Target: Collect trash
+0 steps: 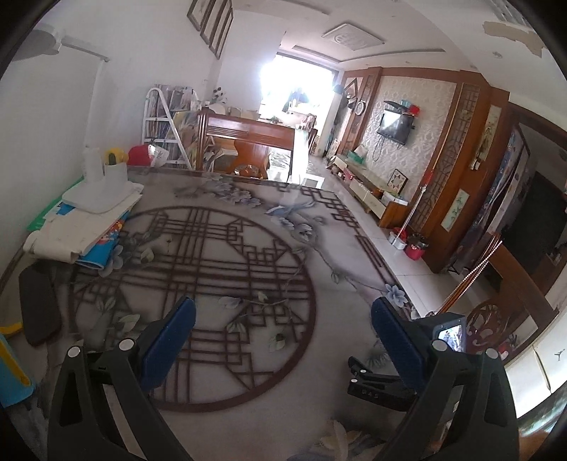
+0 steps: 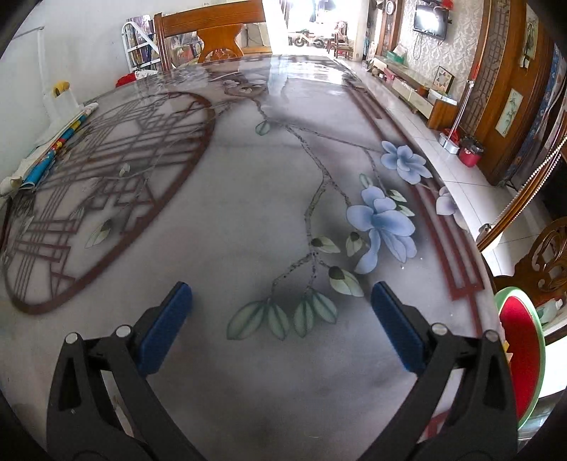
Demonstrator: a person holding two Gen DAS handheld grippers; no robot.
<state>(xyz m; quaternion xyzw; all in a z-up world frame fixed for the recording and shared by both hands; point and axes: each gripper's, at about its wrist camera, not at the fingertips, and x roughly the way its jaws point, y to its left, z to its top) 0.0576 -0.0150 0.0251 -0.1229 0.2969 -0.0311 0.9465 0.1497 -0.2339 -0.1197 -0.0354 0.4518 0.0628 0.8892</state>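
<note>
Trash is hard to single out in either view; the likeliest candidates are the rolled papers and printed sheets heaped at the far left edge of the bench, well apart from both grippers. A white tray-like lid lies on top of that heap, with a white container holding a yellow object just behind it. A dark flat pad rests on the bench nearer the left gripper, whose blue-padded fingers stand wide apart with nothing between them, hovering over the round lattice pattern printed on the bench top. A black clip-like object lies on the bench just beside the left gripper's right-hand finger.

From the right wrist, the right gripper also has its fingers spread wide and empty, above the printed branch of green leaves and blue flowers. The paper heap shows at the far left rim. A watermelon-slice shaped cushion sits off the bench's right edge, near a carved wooden chair. Another wooden chair stands at the far end of the bench.
</note>
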